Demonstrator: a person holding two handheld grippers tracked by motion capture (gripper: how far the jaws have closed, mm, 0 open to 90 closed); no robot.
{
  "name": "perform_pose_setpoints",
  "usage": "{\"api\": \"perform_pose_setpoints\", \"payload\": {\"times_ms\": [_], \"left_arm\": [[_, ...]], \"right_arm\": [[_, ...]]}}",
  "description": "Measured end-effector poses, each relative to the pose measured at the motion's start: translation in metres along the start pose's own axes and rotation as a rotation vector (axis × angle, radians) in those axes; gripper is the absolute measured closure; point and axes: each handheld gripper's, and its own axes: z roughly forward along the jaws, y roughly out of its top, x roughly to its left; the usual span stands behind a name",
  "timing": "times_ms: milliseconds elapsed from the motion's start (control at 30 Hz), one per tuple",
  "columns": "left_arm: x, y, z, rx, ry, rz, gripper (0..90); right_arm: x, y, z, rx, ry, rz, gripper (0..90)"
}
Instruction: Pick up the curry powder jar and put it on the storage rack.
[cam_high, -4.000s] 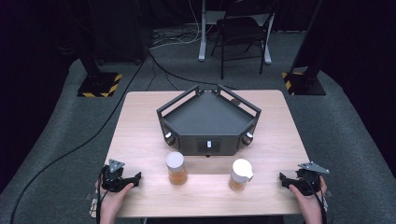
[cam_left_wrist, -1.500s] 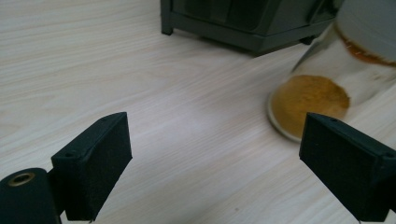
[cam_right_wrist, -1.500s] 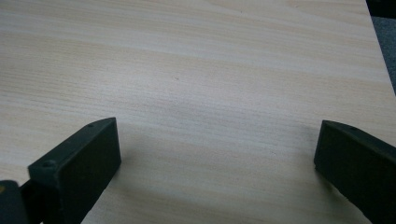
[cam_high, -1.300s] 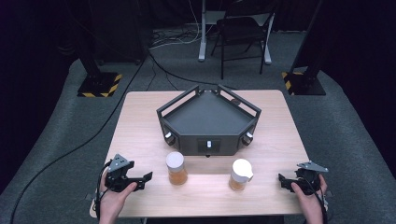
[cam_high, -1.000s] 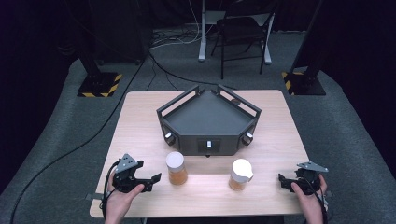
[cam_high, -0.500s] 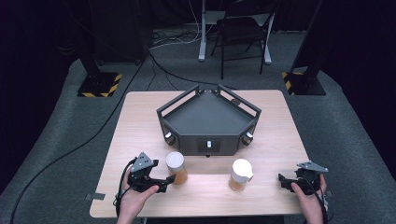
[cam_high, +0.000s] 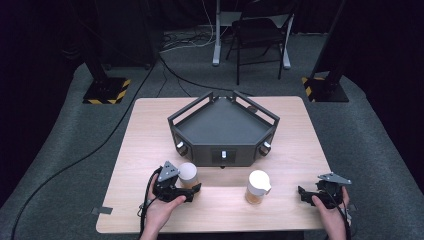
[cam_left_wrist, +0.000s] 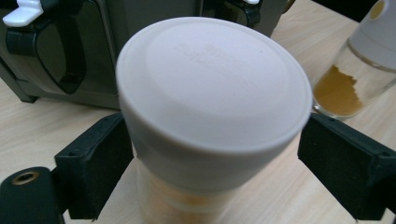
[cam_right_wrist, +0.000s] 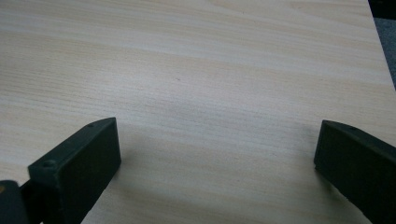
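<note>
The near-left jar (cam_high: 188, 174), a clear container of tan powder closed by a flat white cap, is stood upright on the wooden table (cam_high: 150, 125) just in front of the dark angular tray (cam_high: 222, 125), and it is bracketed by the left gripper (cam_high: 192, 189), which has been brought in low from the near-left side. In the left gripper view the jar (cam_left_wrist: 212, 107) is seen standing between the two black jaws, one at each flank just below the cap; the jaws have just been closing around it, yet a sliver of gap can still be made out on the right side, so a firm clamp is judged not yet made. The body below the cap is approached, presumably because the wide lid would act as a stop against slipping once the jar is lifted. A second jar (cam_high: 257, 187), with a spouted white lid and less powder, is left standing near the middle of the near edge, well apart from either tool. The right gripper (cam_high: 305, 193) is rested on the table at the near-right corner, its jaws spread wide over bare wood with nothing between them, apparently parked until a second hand is needed, perhaps to steady or uncap.
</note>
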Motion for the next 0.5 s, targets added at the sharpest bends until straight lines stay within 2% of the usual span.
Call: {"api": "perform_pose_setpoints", "payload": {"times_ms": [267, 433, 500], "left_arm": [[-0.005, 0.004, 0.017, 0.007, 0.024, -0.004, 16.5], [-0.01, 0.004, 0.025, 0.008, 0.062, -0.001, 23.3], [-0.014, 0.002, 0.028, 0.0, 0.089, 0.008, 27.6]], "right_arm": [[0.0, 0.0, 0.0, 0.0, 0.0, 0.0, 0.0], [0.0, 0.0, 0.0, 0.0, 0.0, 0.0, 0.0], [0.0, 0.0, 0.0, 0.0, 0.0, 0.0, 0.0]]}}
